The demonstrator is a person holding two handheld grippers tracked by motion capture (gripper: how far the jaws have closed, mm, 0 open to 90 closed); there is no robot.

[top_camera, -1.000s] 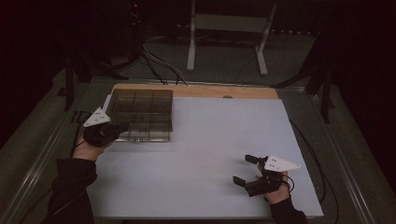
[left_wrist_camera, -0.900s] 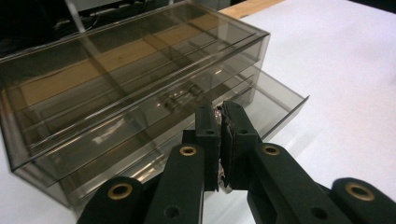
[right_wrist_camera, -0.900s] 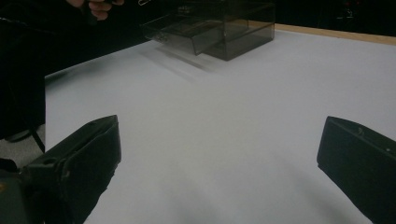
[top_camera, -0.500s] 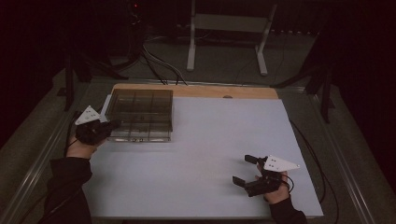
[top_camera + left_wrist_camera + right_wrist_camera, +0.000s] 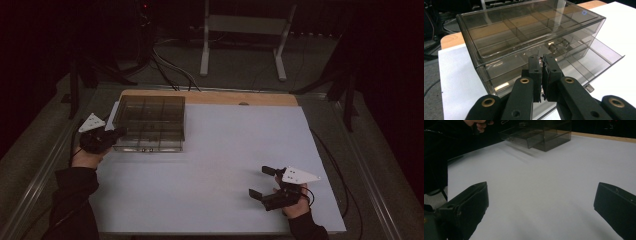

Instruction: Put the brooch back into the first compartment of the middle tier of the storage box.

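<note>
A smoky clear drawer box (image 5: 150,115) stands at the table's far left, its lower drawer (image 5: 148,146) slid a little way out toward the front. In the left gripper view the box (image 5: 524,30) is close ahead, with the drawer (image 5: 596,56) out at the right. My left gripper (image 5: 118,134) is at the box's left front corner, its tips by the box wall. My left gripper (image 5: 541,58) is shut, pads together. My right gripper (image 5: 261,181) rests at the near right, open, nothing between its jaws. My right gripper (image 5: 541,202) looks across the bare sheet toward the box (image 5: 549,132).
The white sheet (image 5: 235,150) covers most of the table, and a wooden strip (image 5: 225,97) runs along its far edge. Cables (image 5: 170,70) and a stand's legs (image 5: 240,45) lie on the floor beyond. A metal rail (image 5: 45,165) borders the table's left side.
My left hand has drawn back to the left, from the box's front face to its left front corner. The right gripper has stayed put.
</note>
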